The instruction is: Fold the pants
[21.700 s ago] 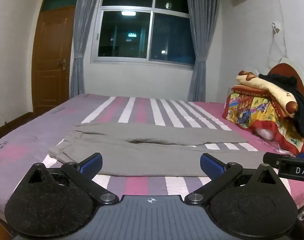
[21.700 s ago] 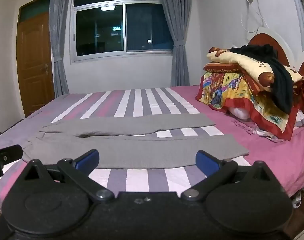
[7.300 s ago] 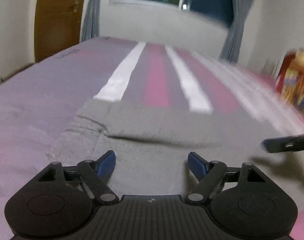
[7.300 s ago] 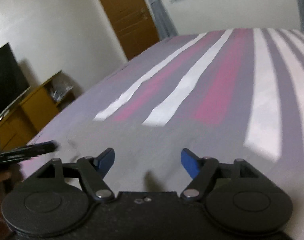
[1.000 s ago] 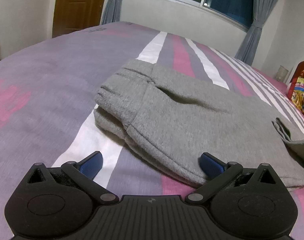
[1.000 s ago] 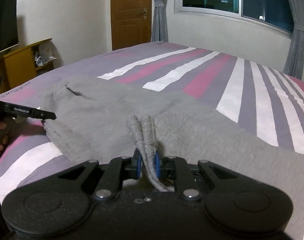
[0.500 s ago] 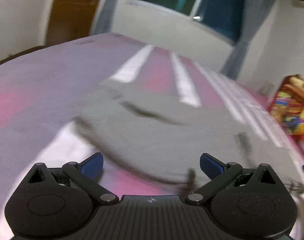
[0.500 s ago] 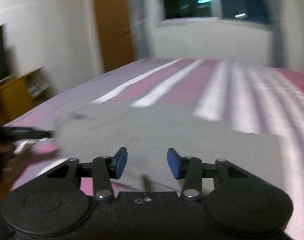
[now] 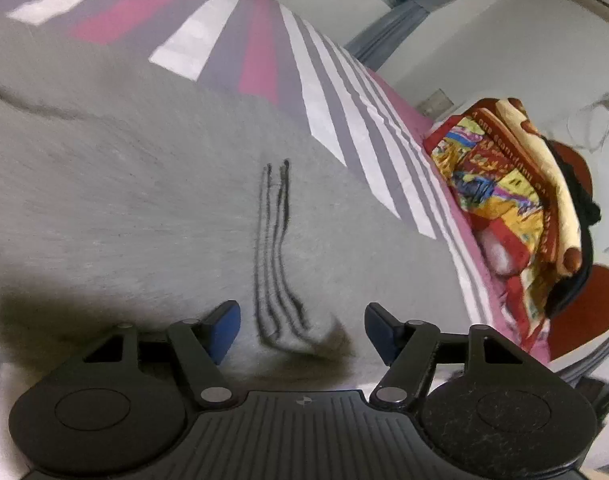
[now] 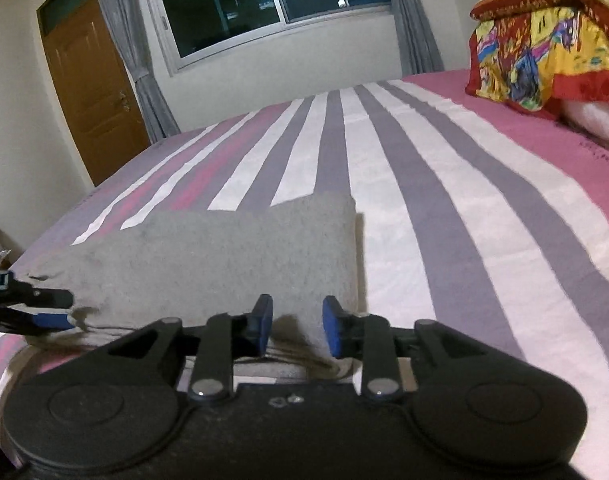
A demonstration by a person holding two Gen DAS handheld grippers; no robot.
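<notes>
The grey pants (image 9: 124,200) lie folded on the striped bedsheet (image 10: 424,200). In the left wrist view they fill the left and middle, blurred. Their stacked layer edges (image 9: 278,264) run down as dark lines into the gap of my left gripper (image 9: 302,330). Its jaws are closing, and the blue pads stand apart from the cloth. In the right wrist view the pants (image 10: 224,264) form a grey block. My right gripper (image 10: 297,330) sits at their near edge near the right corner, jaws narrowly apart and closing slightly, pressing nothing. The left gripper (image 10: 58,310) shows at the pants' left corner.
A pile of colourful blankets (image 9: 504,184) with dark clothing sits on the pink side of the bed, against a red headboard (image 9: 576,328); the right wrist view shows the pile (image 10: 544,52) at its upper right. Beyond the bed are a wooden door (image 10: 92,92), a window (image 10: 264,4) and grey curtains.
My right gripper let go of the bunched grey folds and moved right along the pants' near edge. My left gripper swung right over the pants, tilted, and its jaws narrowed around the layered edges.
</notes>
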